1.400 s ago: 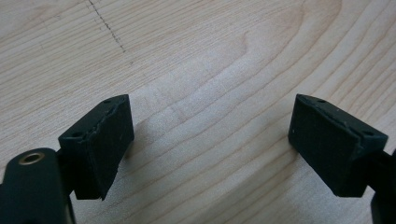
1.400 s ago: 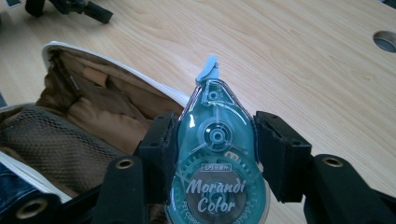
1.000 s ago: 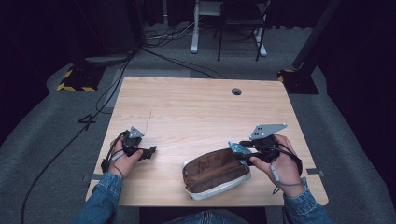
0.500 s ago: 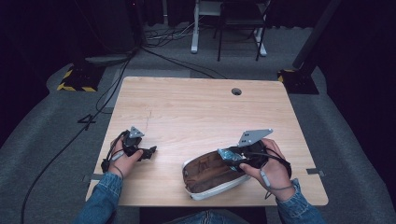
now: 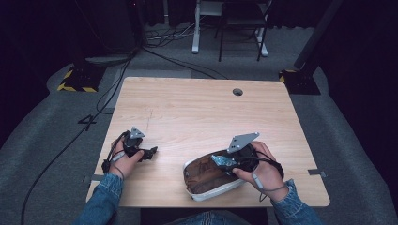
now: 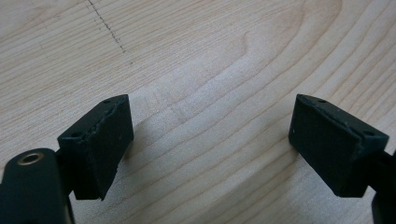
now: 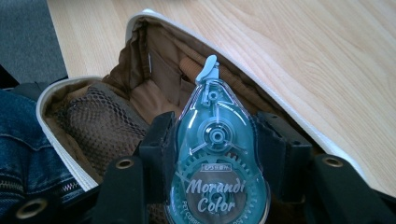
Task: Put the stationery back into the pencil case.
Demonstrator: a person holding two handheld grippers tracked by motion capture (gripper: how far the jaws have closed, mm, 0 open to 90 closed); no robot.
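Your right gripper (image 7: pixel 217 186) is clamped on the teal correction tape (image 7: pixel 215 158), open pouch (image 7: pixel 84 121) just below and ahead (left gripper (image 6: pixel 210 144) wide open, empty); lower nose-first past the rim, then release

Teal see-through correction tape dispenser (image 7: pixel 215 158) marked "Morandi Color", tip pointing into the case, held above open white pencil case (image 5: pixel 211 193), brown-lined, lying at desk's near edge

The far half of the tabletop (image 5: pixel 202 103) lies bare. The open pouch (image 5: pixel 206 180) sits at the near edge, bare wood between it and the left gripper (image 5: pixel 152 153).
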